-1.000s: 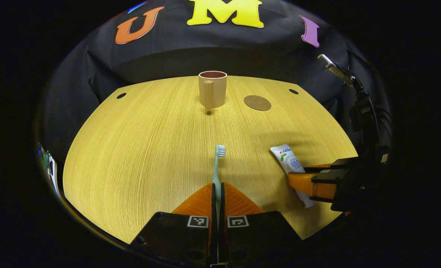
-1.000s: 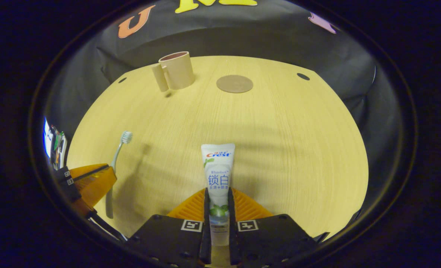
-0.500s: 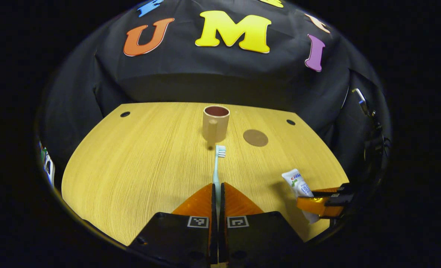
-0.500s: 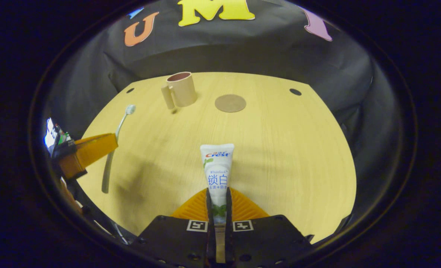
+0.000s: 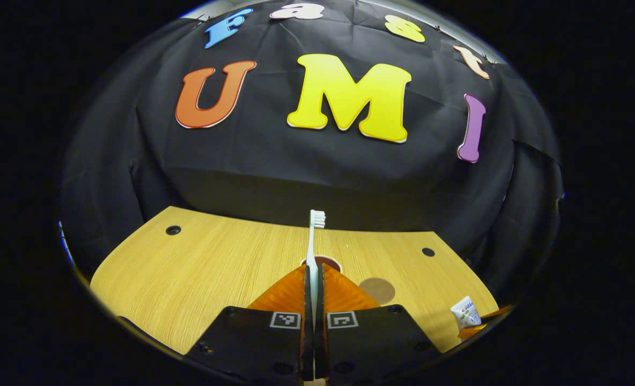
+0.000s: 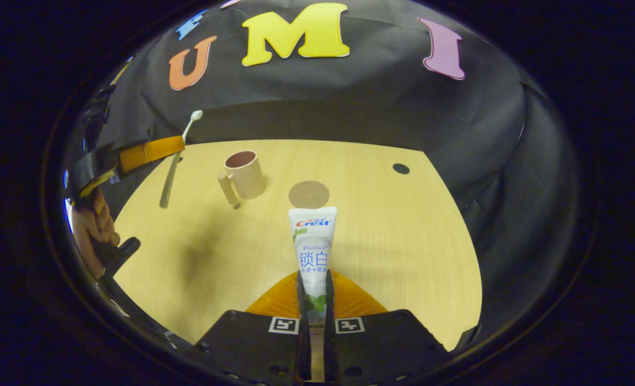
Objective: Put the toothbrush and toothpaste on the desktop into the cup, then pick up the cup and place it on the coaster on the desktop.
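Wooden desk [image 6: 382, 230]: cup [image 6: 245, 174] half hidden behind left tool [image 5: 312, 284], clamped on toothbrush [image 5: 313, 236]; right tool [image 6: 313, 292] pinches white toothpaste [image 6: 313, 241], coaster [image 6: 309, 194] at 12 o'clock.

Worktop [image 6: 403, 225]: pale wood grain, dark round holes near the far corners.
Cup [image 6: 244, 173]: stood upright on it, centre left of the right gripper view.
Coaster [image 6: 309, 194]: laid flat just right of the cup.
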The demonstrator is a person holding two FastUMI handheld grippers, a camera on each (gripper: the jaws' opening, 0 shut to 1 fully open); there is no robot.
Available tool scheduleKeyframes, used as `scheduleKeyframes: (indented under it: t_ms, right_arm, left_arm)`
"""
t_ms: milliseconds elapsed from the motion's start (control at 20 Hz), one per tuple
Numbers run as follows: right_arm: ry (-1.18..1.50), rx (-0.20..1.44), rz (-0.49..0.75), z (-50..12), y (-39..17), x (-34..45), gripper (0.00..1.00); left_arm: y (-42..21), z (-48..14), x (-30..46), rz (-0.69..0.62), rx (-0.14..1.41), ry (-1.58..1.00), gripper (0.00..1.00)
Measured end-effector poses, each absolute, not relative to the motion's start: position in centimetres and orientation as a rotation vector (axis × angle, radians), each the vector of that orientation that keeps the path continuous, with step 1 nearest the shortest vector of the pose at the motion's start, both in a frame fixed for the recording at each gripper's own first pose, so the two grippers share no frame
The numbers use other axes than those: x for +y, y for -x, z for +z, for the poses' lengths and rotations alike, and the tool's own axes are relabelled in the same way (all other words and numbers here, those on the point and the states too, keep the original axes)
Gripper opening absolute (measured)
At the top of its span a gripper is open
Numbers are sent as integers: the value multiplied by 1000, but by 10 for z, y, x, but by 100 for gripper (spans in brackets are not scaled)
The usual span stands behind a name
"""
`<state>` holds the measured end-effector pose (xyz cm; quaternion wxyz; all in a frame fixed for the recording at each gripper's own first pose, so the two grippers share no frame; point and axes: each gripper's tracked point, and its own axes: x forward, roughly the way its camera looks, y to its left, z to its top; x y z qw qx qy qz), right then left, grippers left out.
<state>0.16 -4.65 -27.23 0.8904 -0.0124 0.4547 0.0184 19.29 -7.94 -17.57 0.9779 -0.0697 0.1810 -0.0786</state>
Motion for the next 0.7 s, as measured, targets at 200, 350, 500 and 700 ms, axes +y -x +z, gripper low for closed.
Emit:
scheduleKeyframes:
  t_ms: [200,350,500,700]
  right_arm:
    - [1,960,13,-272,-7,-49,10]
    - [-1,977,-7,-276,-4,-54,10]
    - [-30,1014,-18,-285,5,-52,10]
    - [-37,1064,-33,-305,18,-62,10]
  left_arm:
    - [-236,-162,-83,-182,253,128,4]
    - [-263,-159,-84,-184,193,140,4]
    - [-285,-158,-91,-204,143,162,4]
    - [-307,-158,-101,-220,85,187,4]
